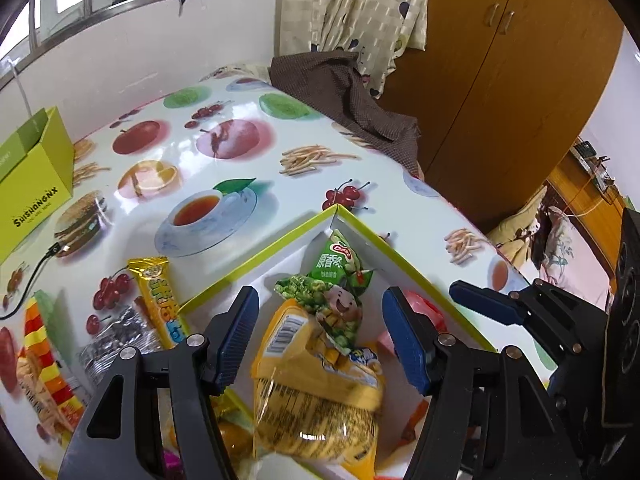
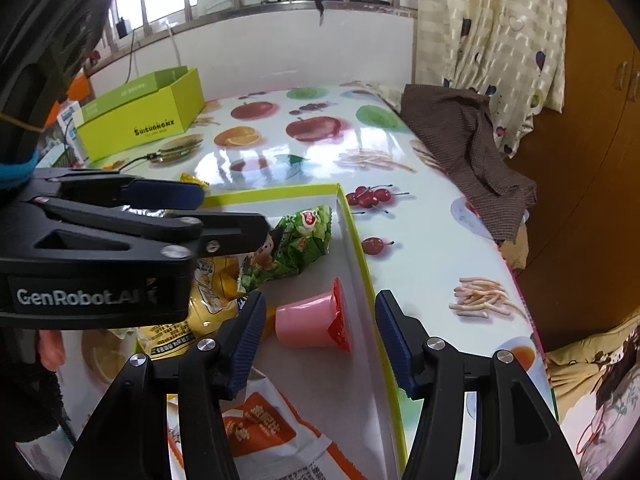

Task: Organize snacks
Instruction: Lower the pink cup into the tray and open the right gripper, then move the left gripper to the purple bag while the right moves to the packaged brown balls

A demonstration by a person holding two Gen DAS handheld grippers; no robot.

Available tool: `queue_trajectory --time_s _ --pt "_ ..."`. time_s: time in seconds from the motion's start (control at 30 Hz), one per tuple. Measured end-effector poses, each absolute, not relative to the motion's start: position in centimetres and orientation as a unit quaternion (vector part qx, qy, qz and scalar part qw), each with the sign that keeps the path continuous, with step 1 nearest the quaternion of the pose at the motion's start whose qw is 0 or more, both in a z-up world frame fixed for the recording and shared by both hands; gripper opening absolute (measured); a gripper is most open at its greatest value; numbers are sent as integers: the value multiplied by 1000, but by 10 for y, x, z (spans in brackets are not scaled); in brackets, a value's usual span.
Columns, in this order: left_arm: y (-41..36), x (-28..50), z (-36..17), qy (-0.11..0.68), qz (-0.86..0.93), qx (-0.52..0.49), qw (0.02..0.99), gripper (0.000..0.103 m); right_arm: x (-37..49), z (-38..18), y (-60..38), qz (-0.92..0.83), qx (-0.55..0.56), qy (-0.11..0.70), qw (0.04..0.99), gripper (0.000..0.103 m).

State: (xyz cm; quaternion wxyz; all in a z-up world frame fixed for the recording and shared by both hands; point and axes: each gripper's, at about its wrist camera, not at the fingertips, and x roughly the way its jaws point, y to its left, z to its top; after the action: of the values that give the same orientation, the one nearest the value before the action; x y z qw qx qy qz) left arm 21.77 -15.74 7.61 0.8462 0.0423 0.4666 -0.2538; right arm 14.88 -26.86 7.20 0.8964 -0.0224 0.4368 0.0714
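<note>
Right up against the lens in the left wrist view is the left gripper [image 1: 320, 332], jaws spread wide with nothing pinched, hanging over a yellow snack bag [image 1: 316, 392] that lies in the shallow lime-edged tray [image 1: 280, 236]. A green pea snack packet [image 1: 336, 296] sits partly on top of that yellow bag, toward the tray's far corner. The right gripper [image 2: 320, 336] is also apart, pads not touching anything, with a pink jelly cup [image 2: 308, 324] tipped on its side in the tray just ahead of its fingers. An orange-and-white packet [image 2: 256, 432] lies lower down, right by the right gripper's left finger. Outside the tray, on the fruit-print tablecloth [image 1: 240, 128], there's a yellow wrapped bar [image 1: 160, 300], a silvery packet [image 1: 116, 336] and a striped red-and-yellow bag [image 1: 44, 364], all bunched near the tray's left edge. Further back stands an open lime-green box [image 2: 140, 120], and a brown checked cloth [image 2: 460, 140] is draped over the table's far right edge.
</note>
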Motion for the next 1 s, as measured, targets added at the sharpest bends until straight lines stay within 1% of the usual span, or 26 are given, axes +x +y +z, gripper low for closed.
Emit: queue_trajectory --time_s 0.57,1.0 --pt "-133 170 106 432 -235 36 870 65 116 101 -266 61 0 406 912 56" --pt "-112 138 112 419 -224 35 879 65 92 117 -258 67 10 385 920 56"
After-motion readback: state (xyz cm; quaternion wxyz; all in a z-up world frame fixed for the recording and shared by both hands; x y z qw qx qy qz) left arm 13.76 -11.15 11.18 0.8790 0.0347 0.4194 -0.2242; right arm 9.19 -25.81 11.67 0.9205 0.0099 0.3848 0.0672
